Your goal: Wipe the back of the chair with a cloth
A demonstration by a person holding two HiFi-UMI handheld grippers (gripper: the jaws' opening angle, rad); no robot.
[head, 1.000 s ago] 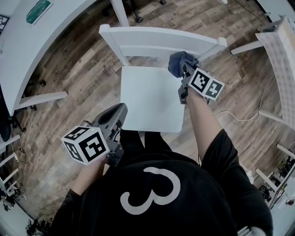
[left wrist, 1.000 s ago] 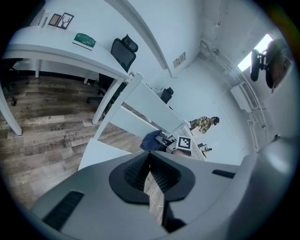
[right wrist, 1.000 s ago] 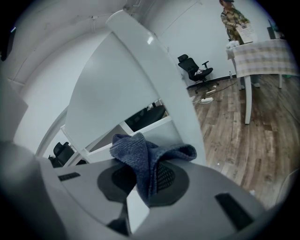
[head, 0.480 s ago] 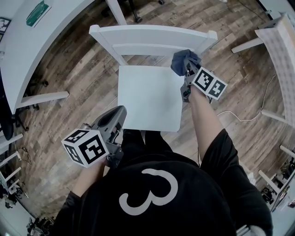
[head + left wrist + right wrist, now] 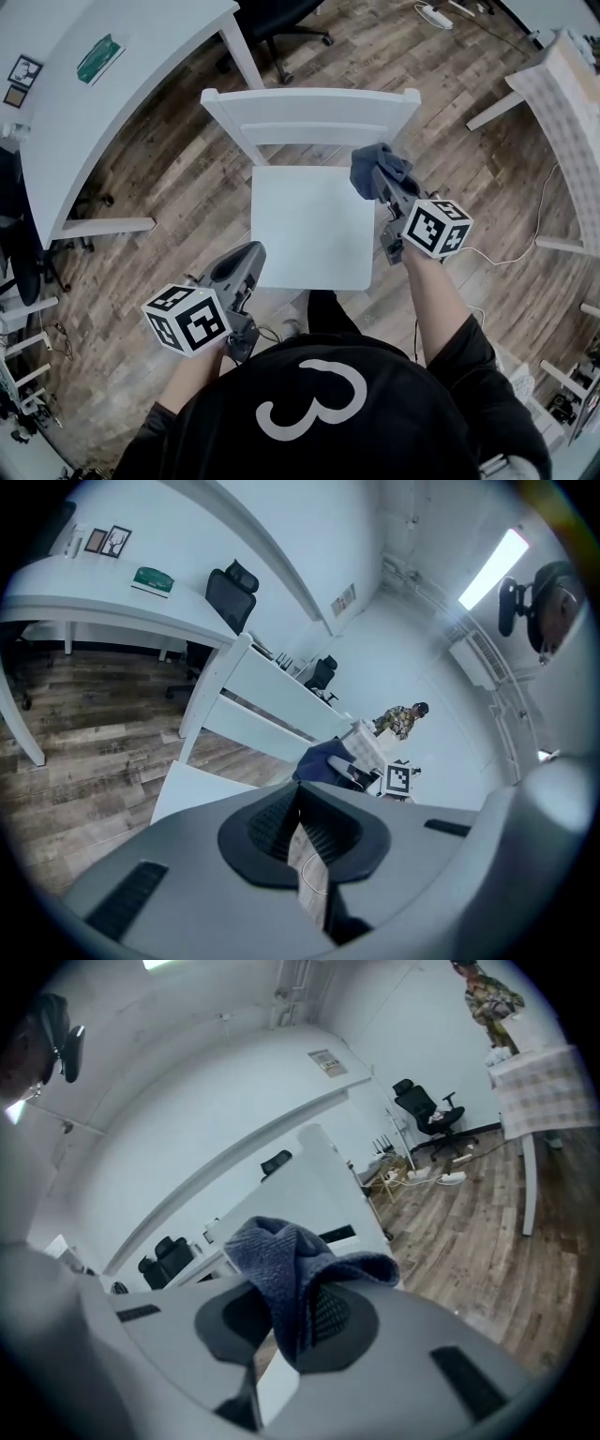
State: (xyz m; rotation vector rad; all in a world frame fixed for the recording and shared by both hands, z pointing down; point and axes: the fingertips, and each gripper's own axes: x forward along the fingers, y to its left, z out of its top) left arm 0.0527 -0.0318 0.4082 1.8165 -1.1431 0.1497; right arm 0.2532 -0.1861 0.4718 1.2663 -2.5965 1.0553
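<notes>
Both closed: left claw [image 5: 249,257] empty, right claw [image 5: 382,181] pinching our cloth [image 5: 367,165]; chair back [image 5: 309,109] friction might tug it loose

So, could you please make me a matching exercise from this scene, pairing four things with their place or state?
Things:
1. cloth
2. chair
3. left tongs
4. desk

Descriptions:
A. shut, holding nothing
B. at the upper left of the head view, with a green item on top
C. dark blue, clamped in the right tongs
D. white, in the middle of the head view

Pairs: 1-C, 2-D, 3-A, 4-B.
</notes>
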